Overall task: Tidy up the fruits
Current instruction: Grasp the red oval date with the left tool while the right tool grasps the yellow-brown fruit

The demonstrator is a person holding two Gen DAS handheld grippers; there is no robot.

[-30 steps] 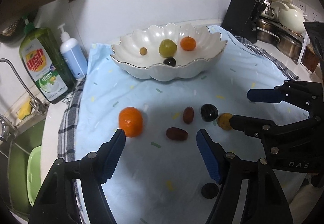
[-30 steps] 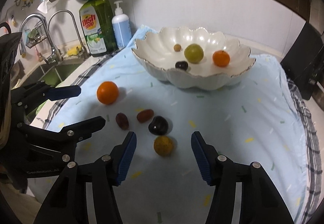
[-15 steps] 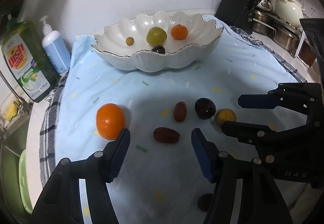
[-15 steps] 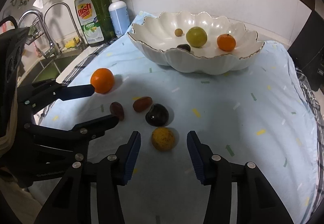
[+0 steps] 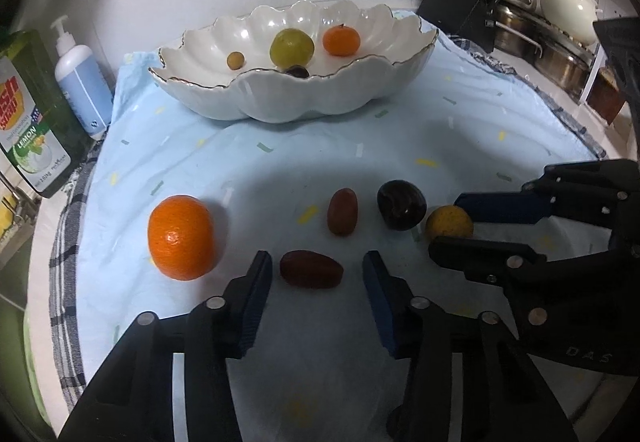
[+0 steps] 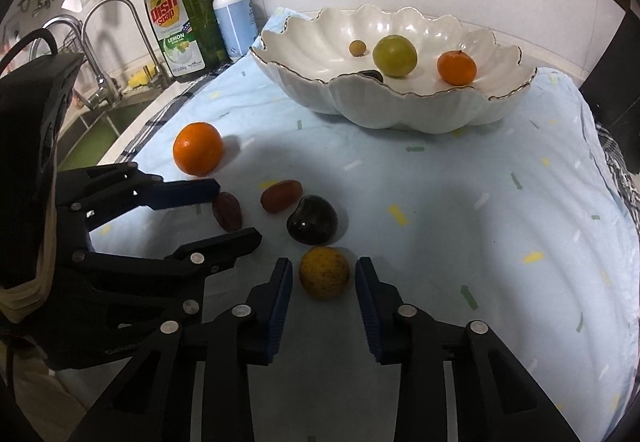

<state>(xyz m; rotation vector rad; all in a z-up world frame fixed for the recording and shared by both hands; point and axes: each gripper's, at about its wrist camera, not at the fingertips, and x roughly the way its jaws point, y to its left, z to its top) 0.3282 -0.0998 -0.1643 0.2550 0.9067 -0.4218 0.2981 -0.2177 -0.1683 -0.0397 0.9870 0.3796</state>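
Dark-red and oblong, the date (image 5: 311,269) lies on the blue cloth (image 5: 360,146) over the counter, straight ahead of my left hand-held gripper (image 5: 316,272) and between its fingers. Its long axis runs across the gap, from one blue pad toward the other, so the jaws, closing now, will meet its two ends, not its sides. Neither pad touches it yet; a sliver of cloth shows on each side.

My right hand-held gripper (image 6: 323,278) sits over the speckled yellow fruit (image 6: 324,272), which is round, so its axis does not matter. The pads look to be at its flanks; I read this as gripping, though the left pad's contact is hard to confirm.

Each hand is nearest its own fruit. The scalloped white bowl (image 5: 280,98), already holding four fruits, stands well beyond both, so I judge the next move is lift and carry forward.
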